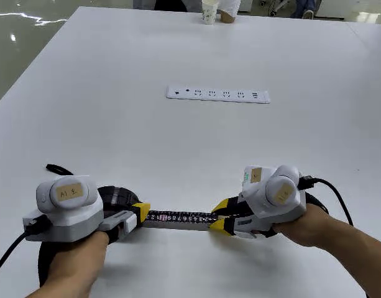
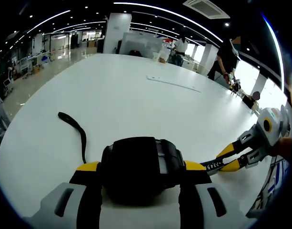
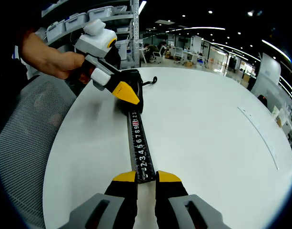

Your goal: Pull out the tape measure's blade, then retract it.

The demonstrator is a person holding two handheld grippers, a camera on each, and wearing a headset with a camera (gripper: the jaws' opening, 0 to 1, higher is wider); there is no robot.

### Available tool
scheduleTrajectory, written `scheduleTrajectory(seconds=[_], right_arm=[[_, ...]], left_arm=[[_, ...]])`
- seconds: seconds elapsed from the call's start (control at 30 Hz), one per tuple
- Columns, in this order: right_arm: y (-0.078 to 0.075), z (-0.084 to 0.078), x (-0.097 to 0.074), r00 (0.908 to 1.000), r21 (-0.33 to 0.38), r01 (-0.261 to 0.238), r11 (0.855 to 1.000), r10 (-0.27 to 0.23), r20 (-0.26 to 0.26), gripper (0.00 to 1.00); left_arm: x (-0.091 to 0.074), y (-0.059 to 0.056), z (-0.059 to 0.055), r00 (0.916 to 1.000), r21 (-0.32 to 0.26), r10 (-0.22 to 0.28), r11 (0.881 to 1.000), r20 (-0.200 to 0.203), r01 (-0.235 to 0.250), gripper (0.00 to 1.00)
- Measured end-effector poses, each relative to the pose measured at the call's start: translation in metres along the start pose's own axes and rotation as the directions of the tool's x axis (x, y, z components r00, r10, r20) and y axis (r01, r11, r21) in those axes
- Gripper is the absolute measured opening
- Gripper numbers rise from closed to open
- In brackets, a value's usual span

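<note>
The left tongs [image 1: 138, 214] and right tongs [image 1: 220, 215] are white-grey, yellow-tipped, paper-labelled, with black cables [image 1: 332, 191].

White table [image 1: 178, 143]: tape measure [image 2: 141, 164], power strip [image 1: 217, 94]

Open office: white table [image 1: 178, 143], shelving [image 3: 135, 33], mesh chair [image 3: 26, 143].

Head view: above tape measure [image 1: 117, 196], looking down. Left gripper view: close behind it. Right gripper view: at blade [image 3: 138, 143] end, facing it. All share it.
</note>
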State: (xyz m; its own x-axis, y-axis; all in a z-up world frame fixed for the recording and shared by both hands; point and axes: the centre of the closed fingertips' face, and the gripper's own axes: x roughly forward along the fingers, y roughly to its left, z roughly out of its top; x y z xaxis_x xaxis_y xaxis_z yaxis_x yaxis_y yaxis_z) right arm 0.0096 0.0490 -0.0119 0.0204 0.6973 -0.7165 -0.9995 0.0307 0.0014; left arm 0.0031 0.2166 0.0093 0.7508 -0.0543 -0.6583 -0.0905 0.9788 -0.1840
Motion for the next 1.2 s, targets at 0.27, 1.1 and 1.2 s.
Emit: scheduleTrajectory(seconds=[0.27,1.1,1.2], right_arm=[[0.001,0.006,0.006,1.0,0.001,-0.003,1.0,0.003,0.006,0.1],[0.005,0.025,0.024,0.9997,-0.015,-0.013,1.0,0.014,0.019,0.1],[0.005,0.029,0.027,0.9997,-0.016,-0.013,1.0,0.013,0.023,0.1]], left_arm=[[0.0,0.0,0.0,1.0,-0.003,-0.001,1.0,0.0,0.001,0.6],[-0.001,0.001,0.0,1.0,-0.006,-0.003,1.0,-0.007,0.003,0.6],[0.0,0.001,0.001,1.0,-0.011,-0.004,1.0,-0.008,0.004,0.6]])
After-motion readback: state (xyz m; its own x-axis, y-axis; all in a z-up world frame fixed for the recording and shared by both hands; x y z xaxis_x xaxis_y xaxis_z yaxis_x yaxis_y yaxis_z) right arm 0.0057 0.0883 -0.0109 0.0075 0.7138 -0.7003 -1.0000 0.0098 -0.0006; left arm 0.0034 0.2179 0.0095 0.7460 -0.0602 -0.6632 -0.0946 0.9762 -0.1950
